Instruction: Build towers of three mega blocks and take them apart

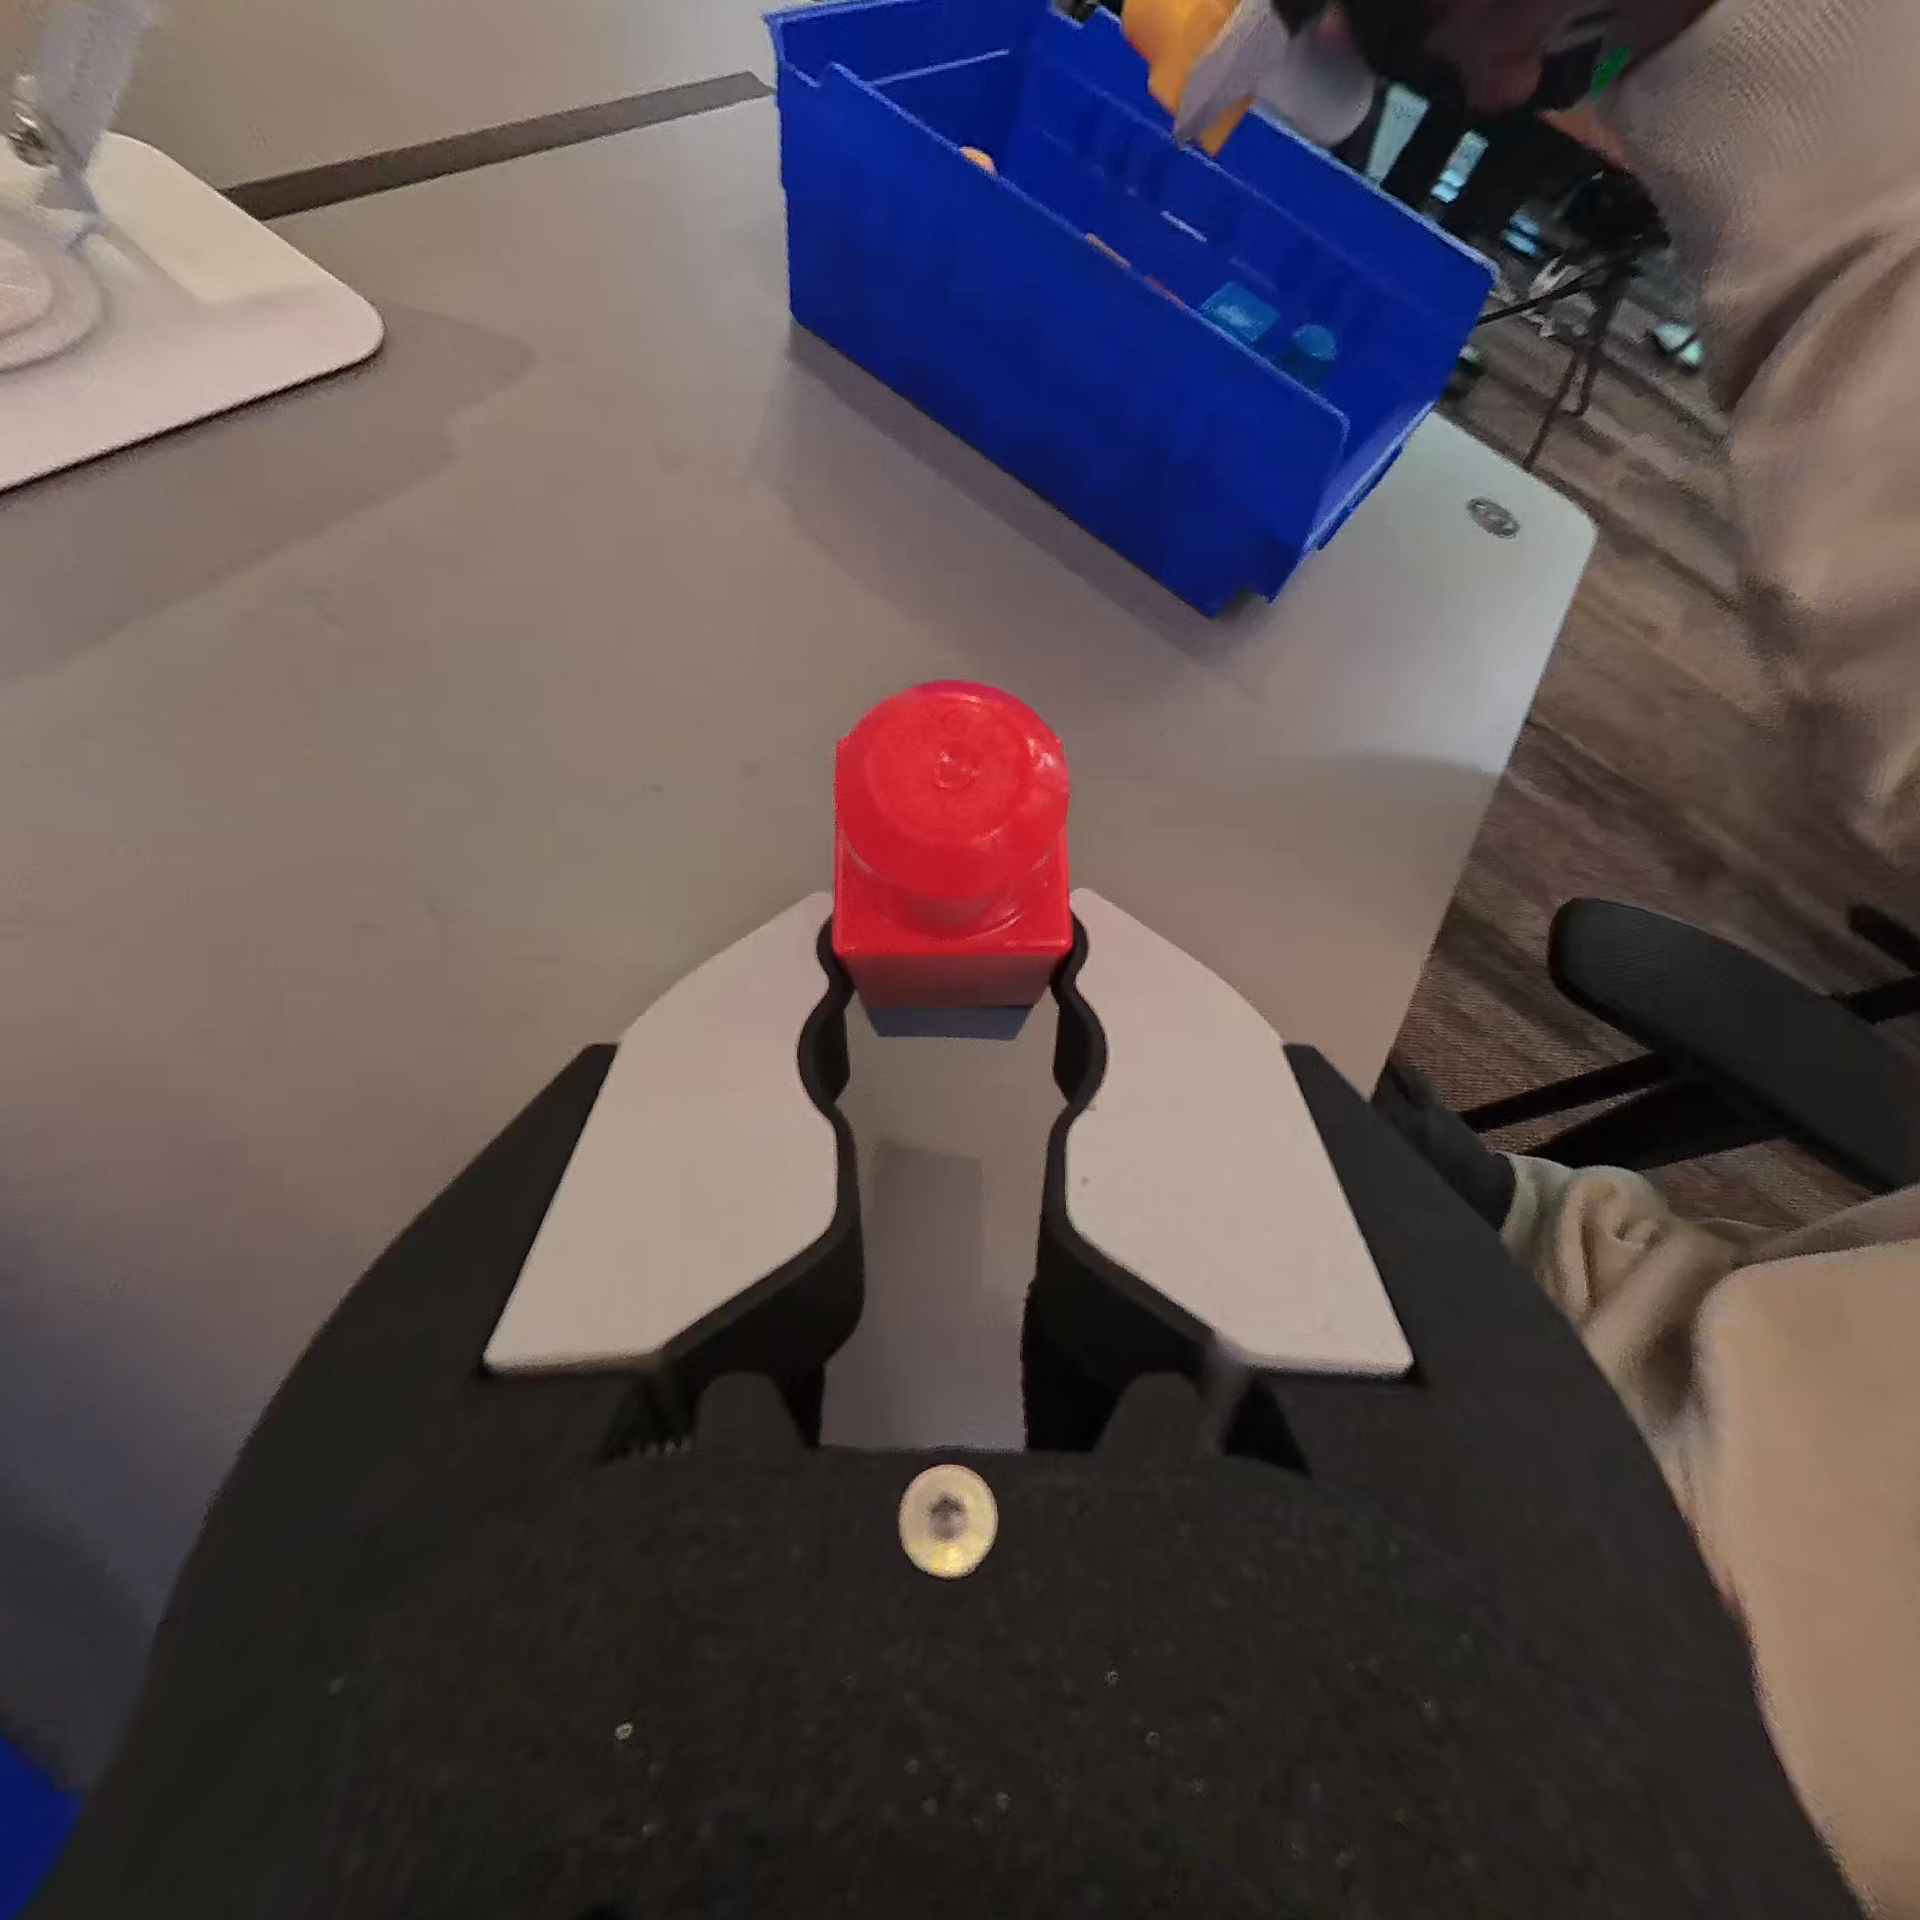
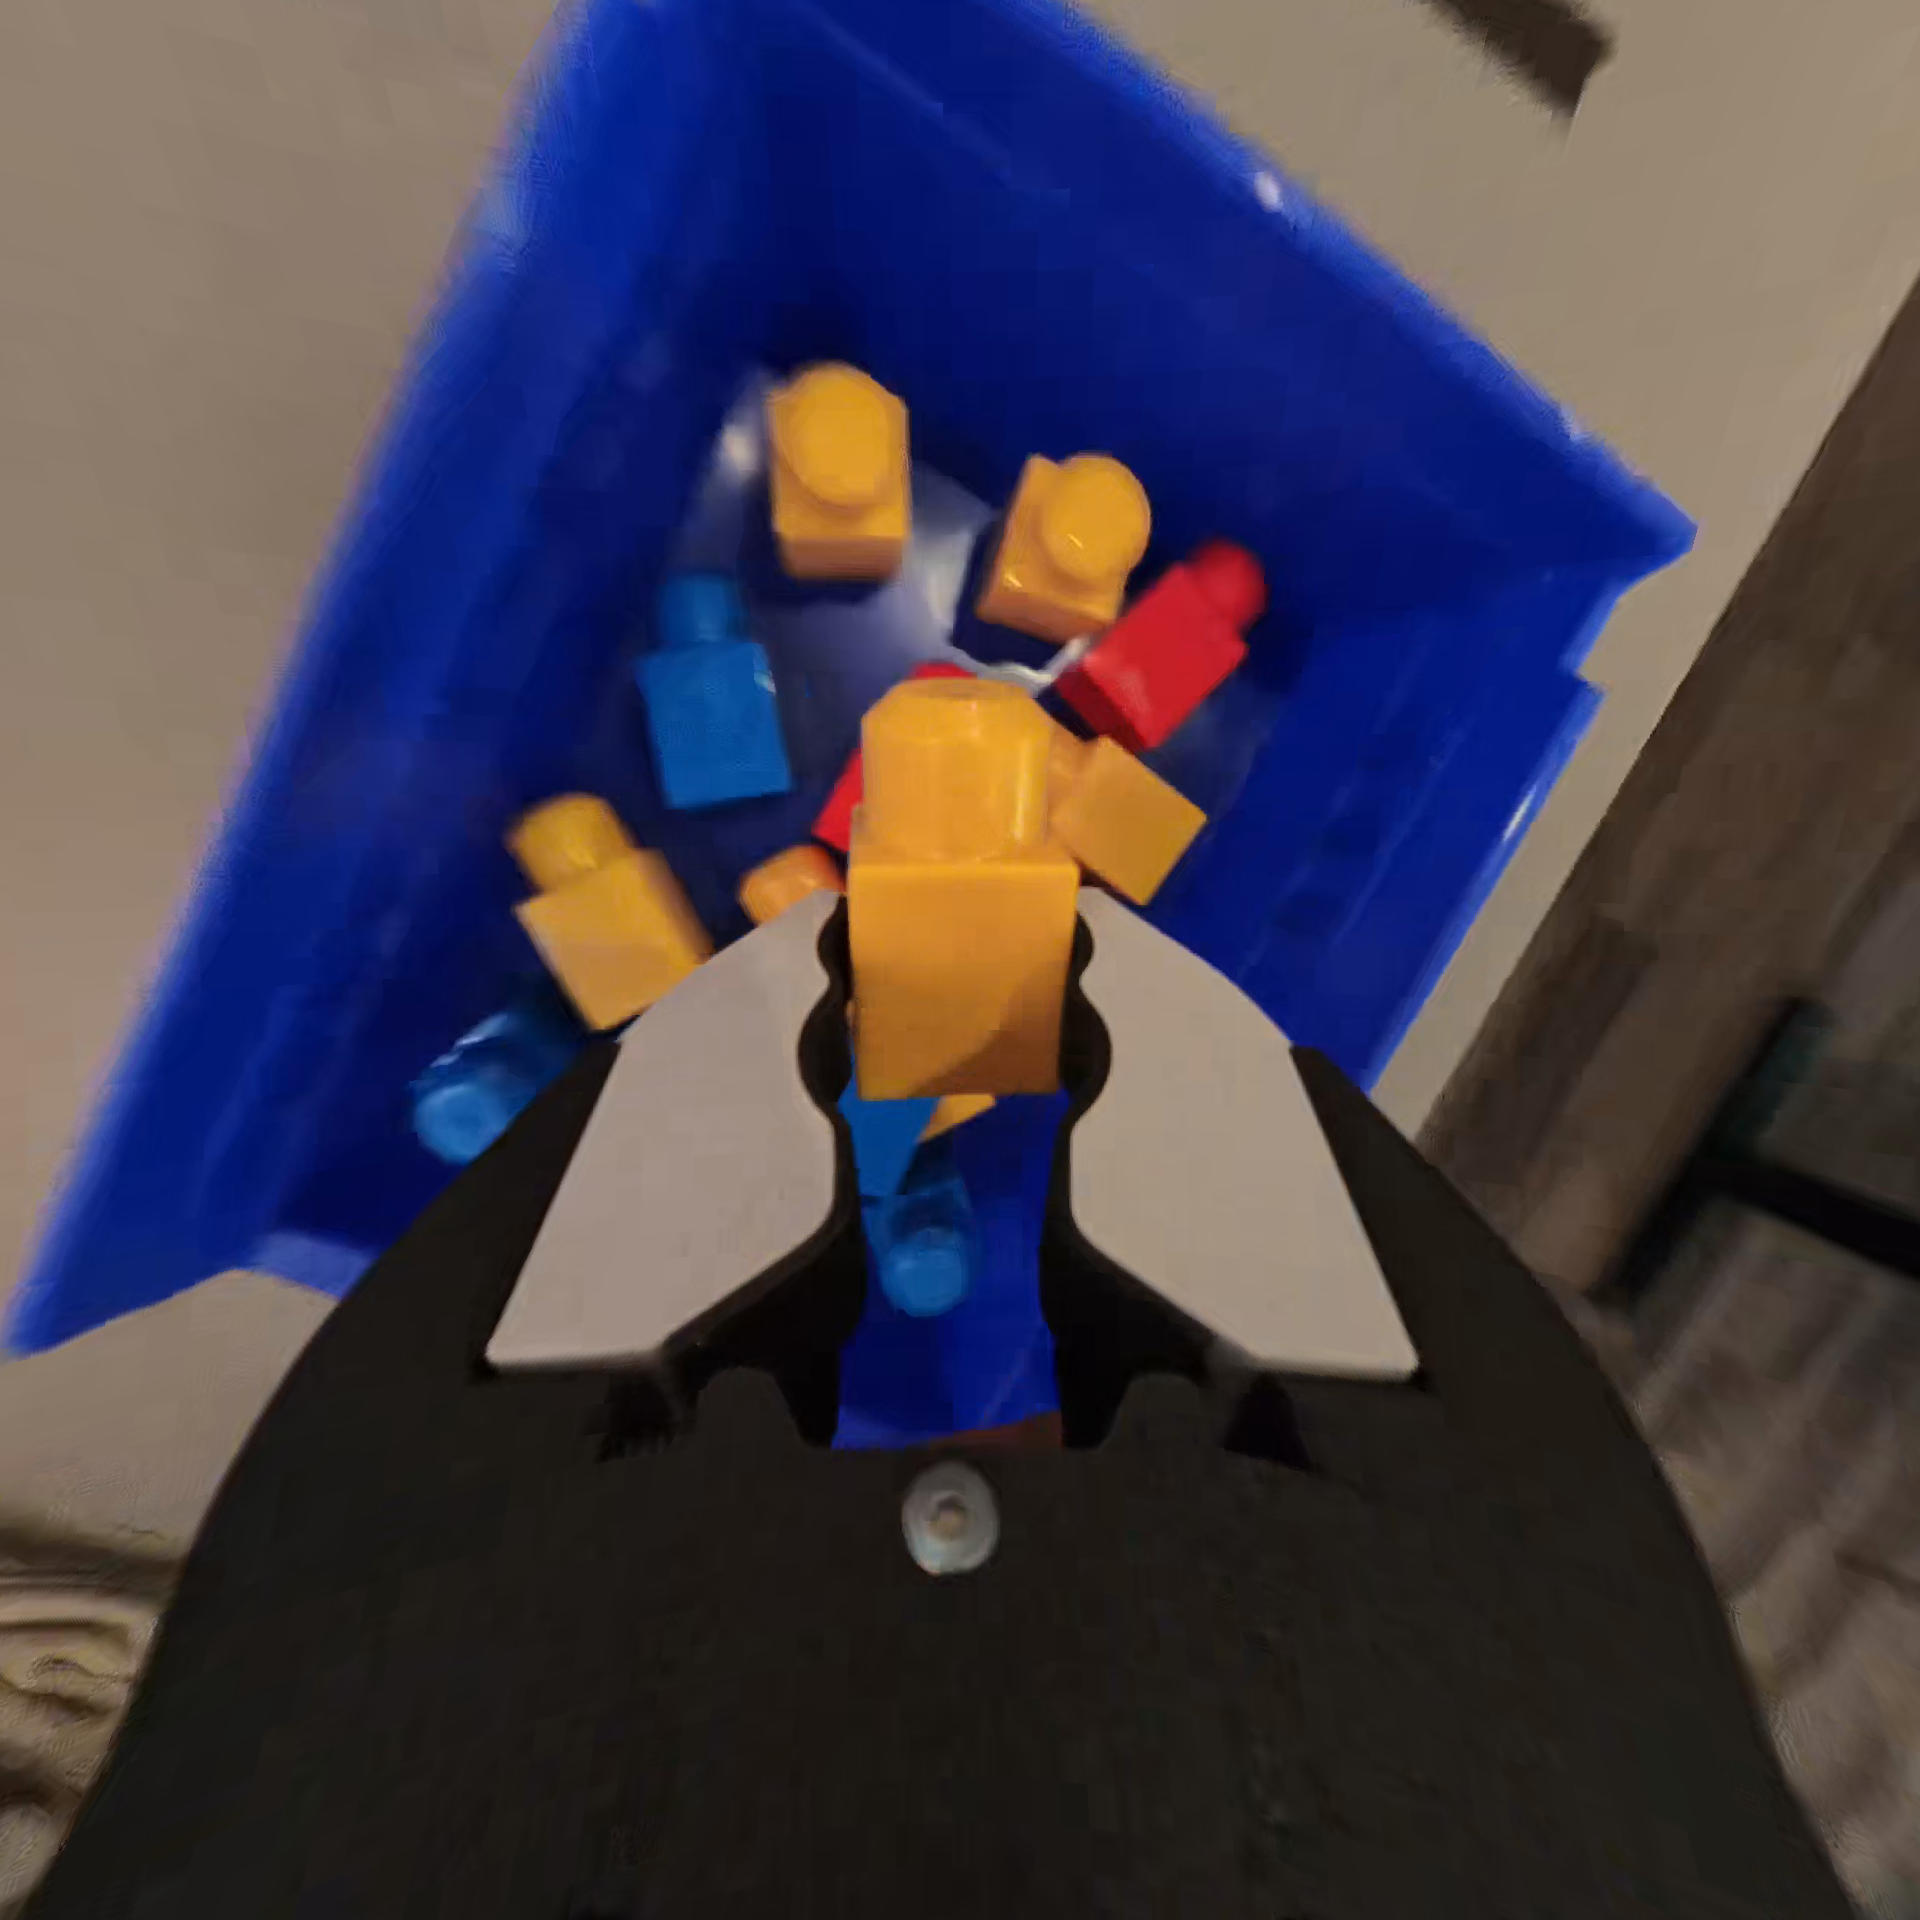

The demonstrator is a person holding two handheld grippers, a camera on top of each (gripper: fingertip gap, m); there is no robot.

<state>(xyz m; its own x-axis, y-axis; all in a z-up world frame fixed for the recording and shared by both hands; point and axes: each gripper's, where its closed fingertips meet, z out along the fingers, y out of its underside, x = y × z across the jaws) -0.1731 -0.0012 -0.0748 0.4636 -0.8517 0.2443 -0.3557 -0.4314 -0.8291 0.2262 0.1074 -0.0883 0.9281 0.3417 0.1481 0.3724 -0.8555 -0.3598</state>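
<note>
In the left wrist view my left gripper (image 1: 951, 956) is shut on a red mega block (image 1: 948, 831) with its stud up, above the grey table (image 1: 520, 727). A dark blue piece (image 1: 940, 1023) shows just under the red block. In the right wrist view my right gripper (image 2: 956, 966) is shut on a yellow mega block (image 2: 956, 914), held over the blue bin (image 2: 1195, 343). The bin holds several loose yellow, blue and red blocks, among them a red one (image 2: 1164, 655) and a blue one (image 2: 712, 707). The right gripper with its yellow block (image 1: 1184, 62) also shows over the bin (image 1: 1039, 343) in the left wrist view.
A white board (image 1: 156, 332) lies at the table's far left. The table's right edge (image 1: 1496, 831) drops to a carpeted floor with a black chair base (image 1: 1714, 1029). A person's beige sleeve (image 1: 1818, 416) is at the right.
</note>
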